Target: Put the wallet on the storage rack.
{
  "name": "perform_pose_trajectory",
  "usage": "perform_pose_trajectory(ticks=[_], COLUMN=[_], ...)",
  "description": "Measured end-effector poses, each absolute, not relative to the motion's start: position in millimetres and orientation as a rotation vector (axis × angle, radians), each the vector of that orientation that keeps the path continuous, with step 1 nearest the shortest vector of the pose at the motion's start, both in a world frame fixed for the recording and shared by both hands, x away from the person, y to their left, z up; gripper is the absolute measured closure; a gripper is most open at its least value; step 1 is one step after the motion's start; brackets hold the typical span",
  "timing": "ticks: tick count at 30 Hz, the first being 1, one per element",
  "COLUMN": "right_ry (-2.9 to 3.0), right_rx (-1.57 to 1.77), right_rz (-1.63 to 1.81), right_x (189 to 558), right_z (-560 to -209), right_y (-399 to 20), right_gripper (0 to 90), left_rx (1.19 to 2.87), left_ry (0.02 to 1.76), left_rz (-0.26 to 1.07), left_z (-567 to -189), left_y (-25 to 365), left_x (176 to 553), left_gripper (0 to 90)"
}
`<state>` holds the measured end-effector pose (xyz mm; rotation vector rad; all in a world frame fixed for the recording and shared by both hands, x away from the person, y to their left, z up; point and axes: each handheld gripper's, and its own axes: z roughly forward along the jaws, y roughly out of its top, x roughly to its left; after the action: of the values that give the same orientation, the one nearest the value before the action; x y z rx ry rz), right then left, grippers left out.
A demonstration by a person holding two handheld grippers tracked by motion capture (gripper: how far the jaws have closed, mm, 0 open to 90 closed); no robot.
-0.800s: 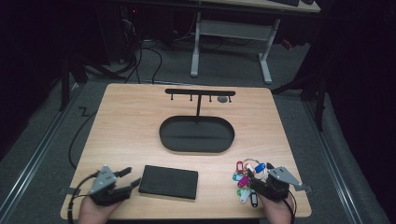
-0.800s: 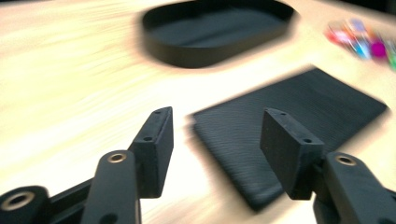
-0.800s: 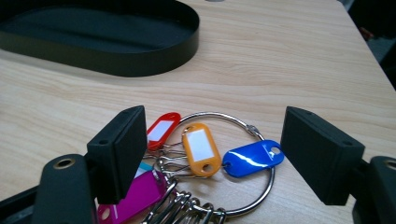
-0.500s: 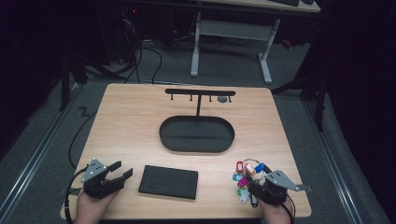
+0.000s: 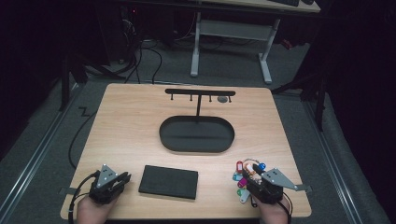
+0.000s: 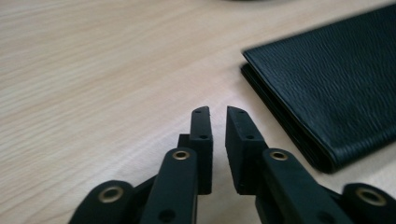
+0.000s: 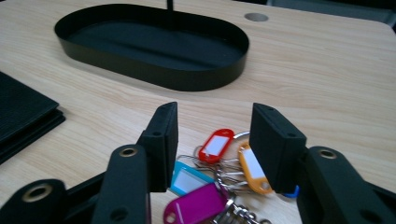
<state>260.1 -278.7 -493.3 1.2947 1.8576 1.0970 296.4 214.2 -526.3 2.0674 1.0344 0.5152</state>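
1. Presently, right tongs: jaws set wide, empty, poised low over the bunch of keys, which lies on the table between and just beyond the tips. No jaw touches a tag or ring as far as the right gripper view shows.
2. Bunch of keys, detail: coloured tags (red, orange, cyan, magenta, a blue one behind the right jaw) on metal rings, flat on the table at its near right corner, well apart from the stand.
3. Left tongs: jaws narrow, a thin gap between them, gripping nothing; tips low over bare wood, just beside the near left corner of the black wallet.
4. Black wallet: closed, lying flat near the table's front edge, between the two tongs, untouched.
5. Black oval tray: empty, mid-table, with a post rising from its far side to a hook bar; nothing hangs from the hooks.
6. Progress, judged: the work appears barely begun. Keys not lifted, wallet not moved, tray and hooks unfilled. Likely first step in hand is closing on the keys.
7. Pose: in the high view, both hands enter at the table's front edge, left hand at the near left corner, right hand at the near right, each with its tongs pointing forward and somewhat inward, held low.
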Motion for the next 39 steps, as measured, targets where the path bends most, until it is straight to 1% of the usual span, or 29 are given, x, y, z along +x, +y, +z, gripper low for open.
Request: perform_pose_trajectory(ticks=[3, 12, 14, 24, 27, 31, 34, 39], right_ry=[1.891, 1.906, 1.906, 1.901, 1.901, 1.901, 1.902, 1.911], right_rx=[1.28, 1.28, 1.268, 1.274, 1.28, 1.283, 1.284, 1.284], right_rz=[1.095, 1.091, 1.09, 1.088, 1.089, 1.087, 1.085, 1.088], right_x=[266, 276, 276, 275, 275, 275, 275, 276], right_z=[-494, -496, -496, -495, -495, -496, -495, -497], right_y=[-273, -269, -269, -271, -272, -272, -272, -272], right_gripper=[54.0, 54.7, 55.1, 55.4, 55.8, 56.0, 56.3, 56.4], left_rx=[2.107, 2.127, 2.124, 2.141, 2.154, 2.154, 2.175, 2.181], left_ry=[0.998, 0.968, 0.981, 0.956, 0.934, 0.915, 0.871, 0.853], left_rz=[0.51, 0.535, 0.568, 0.555, 0.572, 0.553, 0.551, 0.547], left_z=[-530, -535, -534, -534, -532, -531, -531, -530], left_y=[205, 193, 192, 187, 187, 183, 177, 173], left_x=[293, 280, 277, 268, 262, 256, 250, 246], left_gripper=[84.1, 85.1, 84.9, 84.5, 84.9, 84.6, 83.1, 82.2])
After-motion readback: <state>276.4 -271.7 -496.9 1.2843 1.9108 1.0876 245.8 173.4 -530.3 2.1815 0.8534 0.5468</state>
